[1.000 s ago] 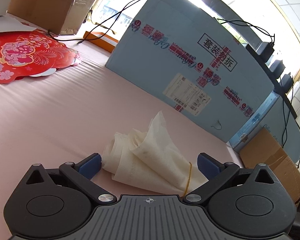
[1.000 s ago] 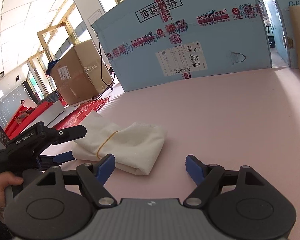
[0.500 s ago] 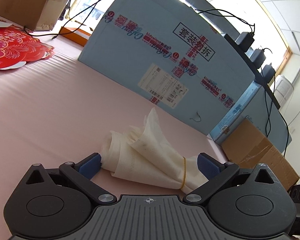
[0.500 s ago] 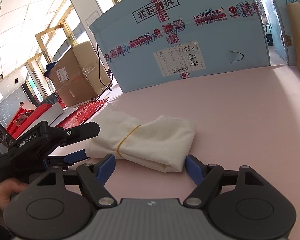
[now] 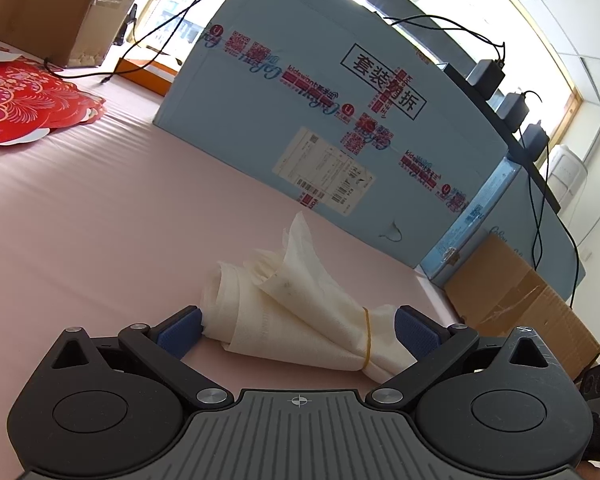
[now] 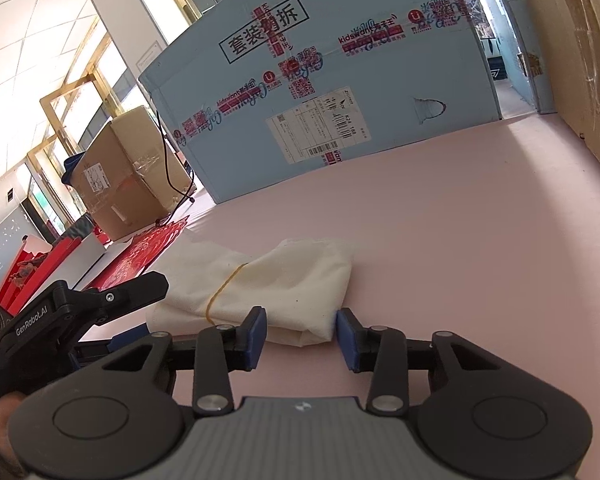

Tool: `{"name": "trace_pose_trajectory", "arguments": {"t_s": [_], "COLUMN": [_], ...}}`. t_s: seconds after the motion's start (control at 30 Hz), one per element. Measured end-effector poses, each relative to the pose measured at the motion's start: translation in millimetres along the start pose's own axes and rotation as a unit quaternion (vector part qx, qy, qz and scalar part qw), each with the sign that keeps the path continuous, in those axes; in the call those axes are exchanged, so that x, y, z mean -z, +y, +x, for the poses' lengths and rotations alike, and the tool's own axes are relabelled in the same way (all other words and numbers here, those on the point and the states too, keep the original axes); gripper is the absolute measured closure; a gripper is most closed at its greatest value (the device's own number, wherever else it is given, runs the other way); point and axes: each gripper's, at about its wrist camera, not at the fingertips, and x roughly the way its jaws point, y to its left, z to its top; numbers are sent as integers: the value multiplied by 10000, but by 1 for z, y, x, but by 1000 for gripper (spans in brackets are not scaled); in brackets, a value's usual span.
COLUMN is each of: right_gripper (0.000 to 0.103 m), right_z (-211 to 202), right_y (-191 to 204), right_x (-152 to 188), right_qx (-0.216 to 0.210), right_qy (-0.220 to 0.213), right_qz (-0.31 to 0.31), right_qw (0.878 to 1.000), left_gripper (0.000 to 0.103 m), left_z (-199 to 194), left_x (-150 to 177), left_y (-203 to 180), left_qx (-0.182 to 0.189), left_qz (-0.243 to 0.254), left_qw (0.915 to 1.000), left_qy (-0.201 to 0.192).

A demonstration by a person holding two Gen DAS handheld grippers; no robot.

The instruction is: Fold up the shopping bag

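Sitting on the pink table (image 6: 480, 216), your bag (image 6: 276, 284) lies crosswise to both grippers, rubber band (image 6: 222, 292) round it. Your left gripper (image 5: 296, 326) gapes wide around it; your right gripper (image 6: 300, 332), half-closed and nearer, straddles the bag's corner without pinching.

Both pictures are bright with daylight. In the left wrist view the windows (image 5: 168, 8) behind the blue box (image 5: 340, 128) are overexposed to white, and the ceiling (image 5: 560, 4) is very pale. In the right wrist view the light comes from the upper left, also blown out. The pink table (image 6: 460, 240) is evenly lit, with only soft shadows under the cloth bag (image 6: 280, 280). Straight lines bend strongly near the edges, and the corners are dark. The focus is sharp.
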Motion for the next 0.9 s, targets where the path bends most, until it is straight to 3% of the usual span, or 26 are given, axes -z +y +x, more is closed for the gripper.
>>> {"name": "trace_pose_trajectory", "arguments": {"t_s": [0.23,0.43,0.53,0.9], "right_gripper": [71,72,73,73], "right_z": [-3,-10,-17,-28], "right_y": [-2,-3,-1,0], "right_x": [0,0,0,-1], "right_qx": [128,172,159,189], "right_qy": [-139,-436,-662,-1116], "right_qz": [132,200,164,53], "right_qw": [9997,9987,9975,9936], "left_gripper": [27,41,46,48], "left_z": [0,1,1,2], "left_x": [-1,-1,-1,-1], "left_y": [5,8,9,14], "left_qx": [-105,18,101,507], "left_qz": [-147,-208,-238,-389], "left_qw": [9998,9998,9997,9979], "left_qy": [-14,23,23,85]}}
